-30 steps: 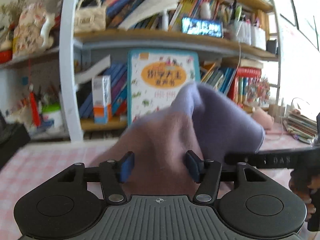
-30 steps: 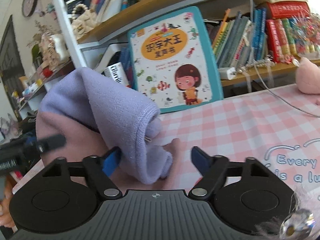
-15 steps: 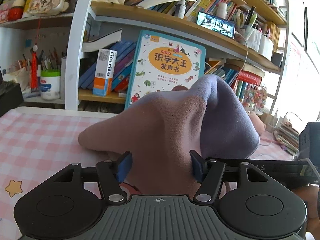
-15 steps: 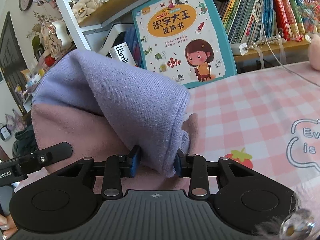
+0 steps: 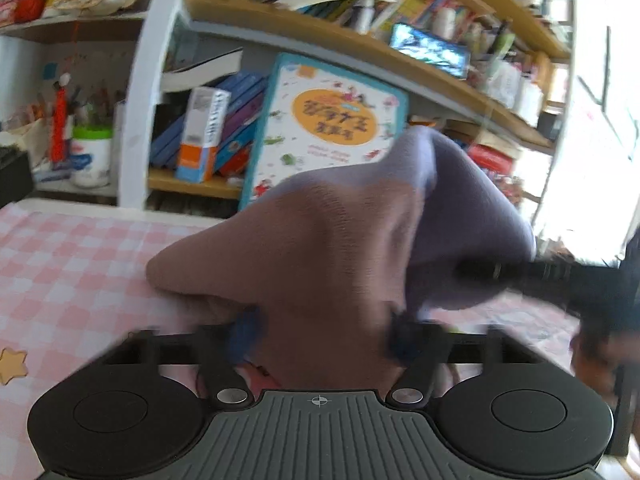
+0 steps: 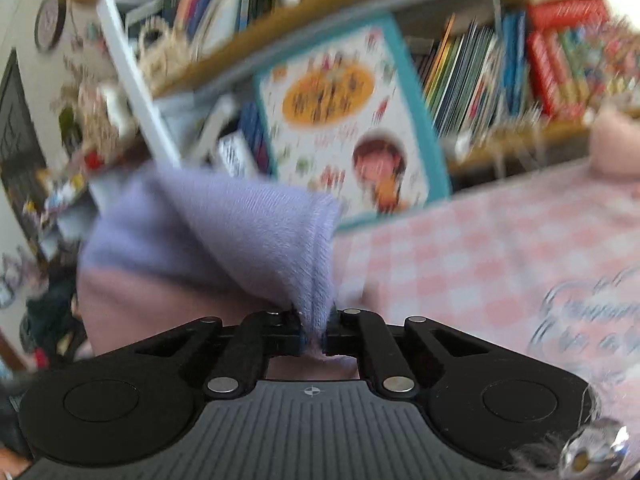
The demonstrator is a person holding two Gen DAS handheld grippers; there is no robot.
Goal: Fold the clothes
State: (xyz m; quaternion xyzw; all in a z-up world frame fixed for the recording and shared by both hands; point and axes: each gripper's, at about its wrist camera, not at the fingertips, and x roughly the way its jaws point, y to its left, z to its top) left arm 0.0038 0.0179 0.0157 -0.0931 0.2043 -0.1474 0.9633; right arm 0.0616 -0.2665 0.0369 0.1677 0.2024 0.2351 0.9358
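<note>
A knitted garment, pink [image 5: 320,248] with a lilac part [image 6: 224,232], is lifted off the pink checked tablecloth [image 5: 72,264]. My right gripper [image 6: 314,334] is shut on the garment's lilac edge. My left gripper [image 5: 320,332] has its blue pads wide apart with the pink cloth hanging between them; the frame is blurred. The right gripper also shows in the left wrist view [image 5: 540,276], at the right against the lilac cloth.
A bookshelf [image 5: 320,40] full of books stands behind the table. A large teal picture book [image 6: 348,128] leans upright at the table's back edge. A pink soft item [image 6: 616,148] lies at the far right. A star print [image 5: 12,364] marks the cloth.
My right gripper has closed fully on the lilac edge and is pulling it up. The left gripper's jaws stay wide apart around the pink cloth. Both views are blurred from motion.
</note>
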